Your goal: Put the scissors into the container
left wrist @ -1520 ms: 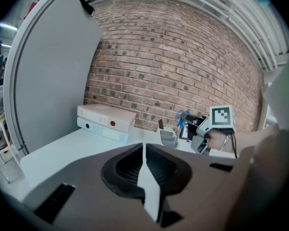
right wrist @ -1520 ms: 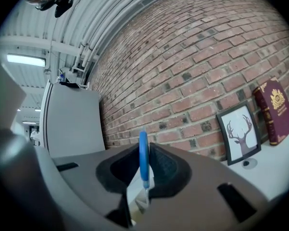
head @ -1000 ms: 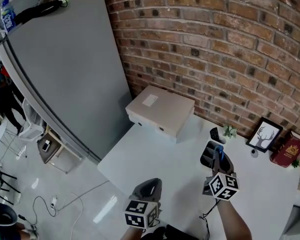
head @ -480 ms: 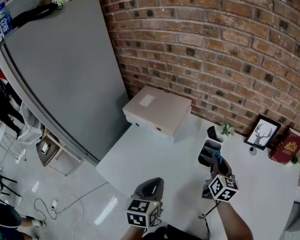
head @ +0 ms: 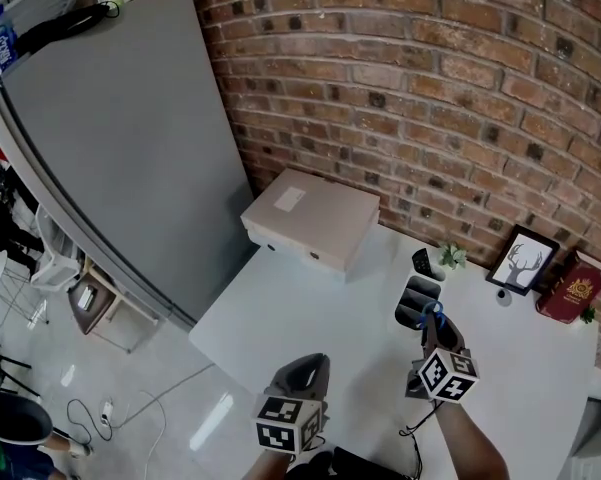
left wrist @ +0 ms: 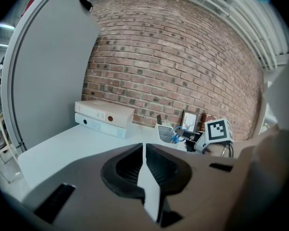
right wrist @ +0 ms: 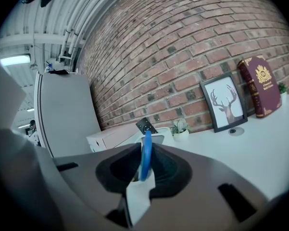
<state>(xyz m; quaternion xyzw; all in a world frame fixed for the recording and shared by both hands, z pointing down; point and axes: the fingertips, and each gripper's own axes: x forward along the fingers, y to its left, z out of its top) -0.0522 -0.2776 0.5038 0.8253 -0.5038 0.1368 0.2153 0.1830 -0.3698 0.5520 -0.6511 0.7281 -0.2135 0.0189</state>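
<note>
My right gripper (head: pixel 437 325) is shut on the blue-handled scissors (head: pixel 435 312), whose blue loop (right wrist: pixel 145 154) stands up between the jaws in the right gripper view. It hovers just in front of the container (head: pixel 417 301), a white desk organizer (right wrist: pixel 156 139) with dark compartments and a black remote upright in it. The left gripper view shows the scissors' blue handle (left wrist: pixel 176 135) at the organizer's (left wrist: pixel 165 131) edge. My left gripper (head: pixel 302 382) is low at the table's near edge, shut with nothing in it.
Two stacked white boxes (head: pixel 312 218) lie at the table's far left corner against the brick wall. A small potted plant (head: pixel 451 258), a framed deer picture (head: pixel 522 261) and a red book (head: pixel 572 293) line the wall at the right. A grey partition (head: pixel 120 138) stands left.
The view has shifted slightly and the right gripper with the scissors has edged closer to the organizer. The left gripper has stayed in place.
</note>
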